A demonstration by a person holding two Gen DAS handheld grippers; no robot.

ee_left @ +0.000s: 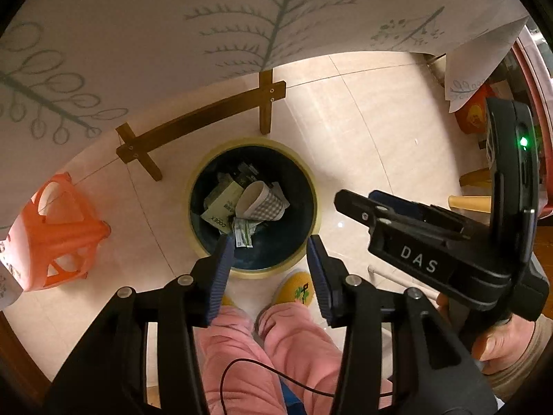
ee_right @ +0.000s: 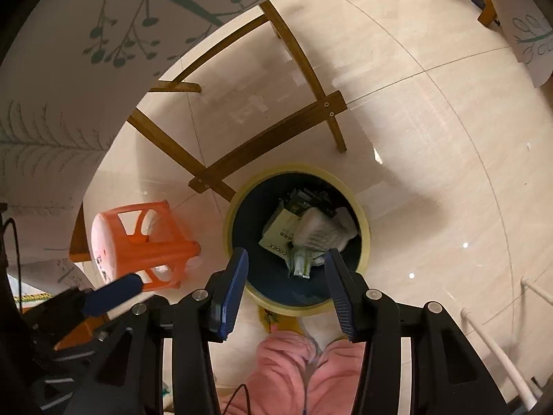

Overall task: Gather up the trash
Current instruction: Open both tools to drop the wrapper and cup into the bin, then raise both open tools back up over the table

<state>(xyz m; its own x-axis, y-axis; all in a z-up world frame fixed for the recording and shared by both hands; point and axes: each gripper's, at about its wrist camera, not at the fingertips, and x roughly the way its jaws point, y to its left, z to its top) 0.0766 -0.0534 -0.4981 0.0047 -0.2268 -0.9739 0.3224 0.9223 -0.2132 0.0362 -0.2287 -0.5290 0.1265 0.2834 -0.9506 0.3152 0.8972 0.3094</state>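
Note:
A round trash bin [ee_left: 312, 186] with a pale yellow rim and dark inside stands on the tiled floor. In it lie a checked paper cup [ee_left: 264, 202], a green packet marked CODEX [ee_left: 221, 211] and other wrappers. My left gripper [ee_left: 269, 252] is open and empty, high above the bin's near rim. My right gripper [ee_right: 287, 266] is open and empty above the same bin [ee_right: 363, 221]; its body shows at the right of the left wrist view [ee_left: 432, 242]. The cup [ee_right: 318, 230] looks blurred in the right wrist view.
An orange plastic stool [ee_left: 58, 231] lies on its side left of the bin. Wooden table legs [ee_left: 204, 121] and a leaf-print tablecloth [ee_left: 138, 34] lie beyond the bin. The person's pink trousers [ee_left: 262, 352] and yellow slippers [ee_left: 297, 288] are directly below.

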